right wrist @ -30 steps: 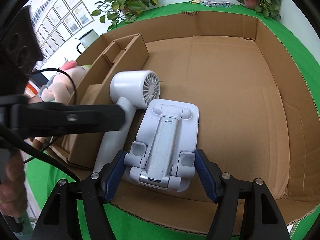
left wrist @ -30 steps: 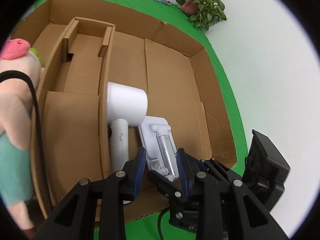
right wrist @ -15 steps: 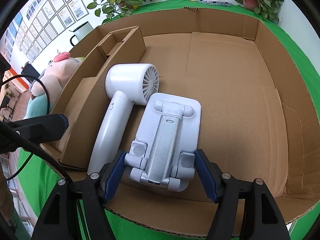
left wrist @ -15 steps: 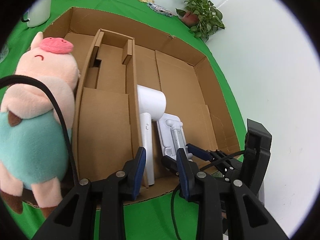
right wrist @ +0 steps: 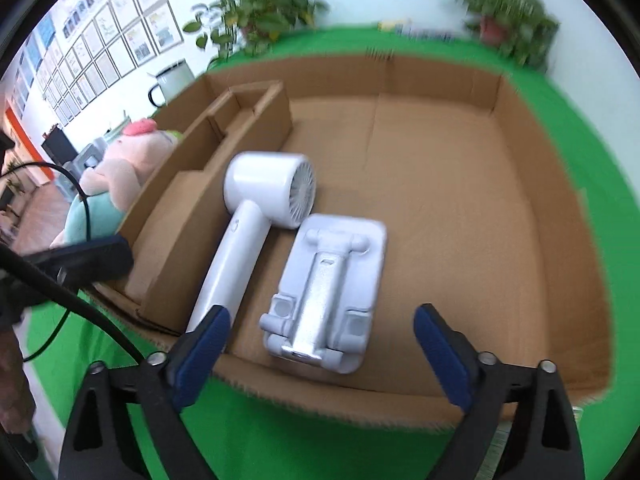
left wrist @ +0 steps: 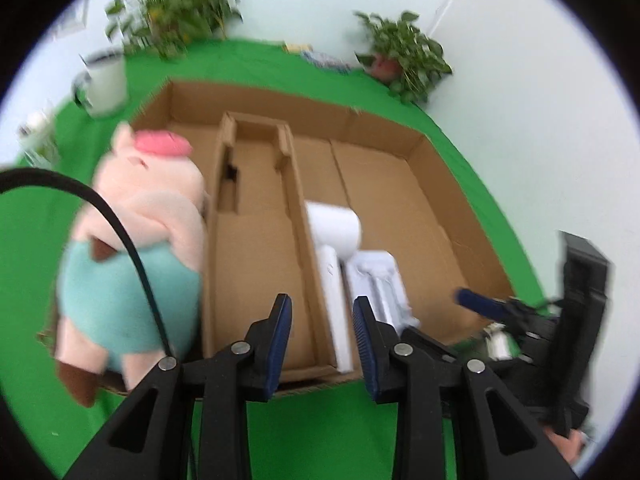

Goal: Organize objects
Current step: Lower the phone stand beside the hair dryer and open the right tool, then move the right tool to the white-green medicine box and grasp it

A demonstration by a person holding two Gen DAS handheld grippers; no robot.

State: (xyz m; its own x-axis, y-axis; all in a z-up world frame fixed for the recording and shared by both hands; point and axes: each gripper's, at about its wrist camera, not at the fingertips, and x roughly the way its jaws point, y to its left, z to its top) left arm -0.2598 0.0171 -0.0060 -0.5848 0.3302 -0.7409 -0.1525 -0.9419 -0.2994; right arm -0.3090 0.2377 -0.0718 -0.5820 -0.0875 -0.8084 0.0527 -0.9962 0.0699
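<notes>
Now the white phone stand (right wrist: 326, 292) lies flat in the box (right wrist: 520, 208), long way pointing away beside the hair dryer (right wrist: 256, 216); both grippers, right (right wrist: 320, 344) and left (left wrist: 320, 340), are opening, holding nothing.

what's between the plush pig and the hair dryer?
The cardboard insert inside the box; the pig stands outside the box wall, the dryer lies against the insert's other side. Left wrist view.

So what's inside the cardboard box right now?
In the box, a hair dryer and folded stand lie side by side beside a cardboard insert. The insert's far pocket is hidden.
</notes>
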